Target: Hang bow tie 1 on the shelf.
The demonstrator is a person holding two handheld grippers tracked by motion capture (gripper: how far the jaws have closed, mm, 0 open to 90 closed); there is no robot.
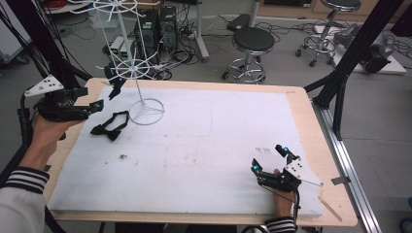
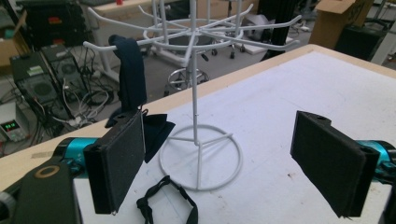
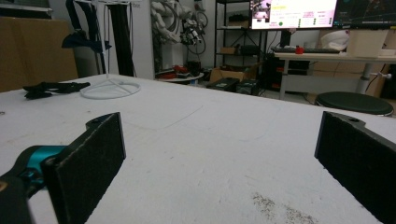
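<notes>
The left gripper (image 2: 219, 163) had its jaws spread wide with nothing between the pads. The dark bow tie (image 2: 133, 77) hung from a hook of the white rack (image 2: 196, 93) just beyond the left-hand pad (image 2: 119, 163), behind its upper edge, not pinched. A second bow tie (image 2: 166, 203) lay flat on the white foam mat (image 2: 299, 93) below the jaws, at the foot of the rack's ring base.

The right gripper (image 3: 219, 158) also stood with jaws parted and empty, low over the mat and well apart from the rack.

The high view showed both grippers at once: the left gripper (image 1: 94, 104) at the table's left edge beside the lying bow tie (image 1: 111, 126), the right gripper (image 1: 269, 158) near the front right corner. The left gripper view showed the hanging tie draped over its hook, which from above was a small dark shape (image 1: 116, 87). The right gripper view showed the rack (image 3: 109, 86) far off.

Counted: two grippers, two bow ties, one rack, one mat.
</notes>
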